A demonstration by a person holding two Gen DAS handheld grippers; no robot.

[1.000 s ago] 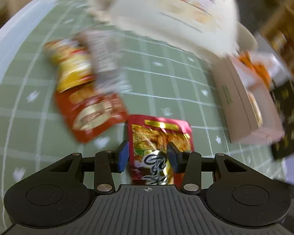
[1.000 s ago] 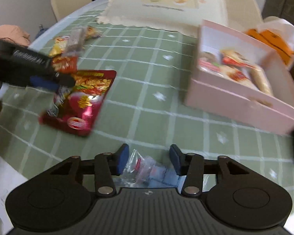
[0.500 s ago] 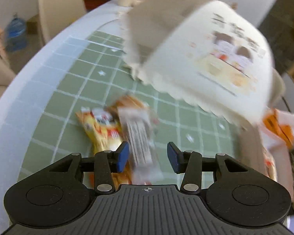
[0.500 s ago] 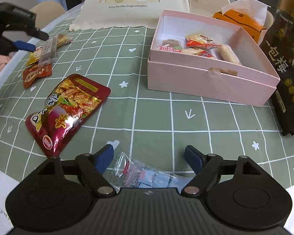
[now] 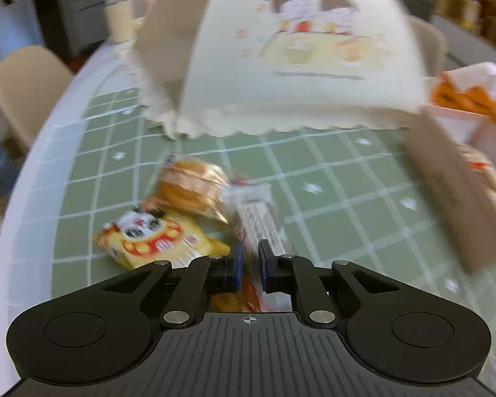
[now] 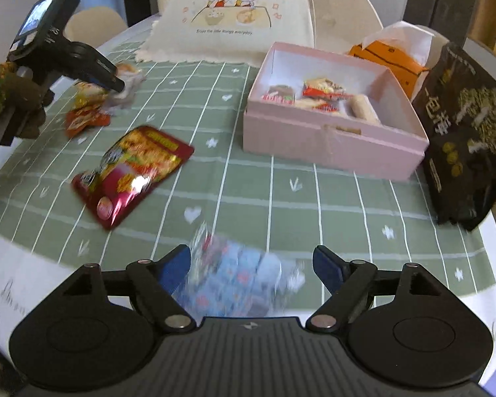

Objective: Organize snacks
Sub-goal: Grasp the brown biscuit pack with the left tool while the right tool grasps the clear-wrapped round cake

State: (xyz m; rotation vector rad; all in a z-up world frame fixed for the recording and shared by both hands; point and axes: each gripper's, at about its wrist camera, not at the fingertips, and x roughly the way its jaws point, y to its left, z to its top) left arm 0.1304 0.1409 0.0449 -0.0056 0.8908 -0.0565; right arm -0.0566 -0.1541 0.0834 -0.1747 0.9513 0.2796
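Note:
My left gripper (image 5: 249,258) is shut on the near end of a clear-wrapped snack bar (image 5: 261,218). The bar lies beside a yellow packet (image 5: 155,241) and a round golden snack (image 5: 191,192) on the green checked cloth. In the right wrist view the left gripper (image 6: 119,86) is at that same pile, far left. My right gripper (image 6: 251,264) is open, with a clear blue-printed packet (image 6: 234,281) between its fingers. A red foil pouch (image 6: 132,172) lies left of centre. The pink box (image 6: 330,145) holds several snacks.
A cream food cover (image 6: 234,16) stands at the back of the table. An orange tissue box (image 6: 390,56) and a black bag (image 6: 466,132) are to the right of the pink box. An orange-red packet (image 6: 86,119) lies near the left pile.
My left gripper has closed on the clear-wrapped bar. My right gripper opened wide and rose slightly over the blue-printed packet.

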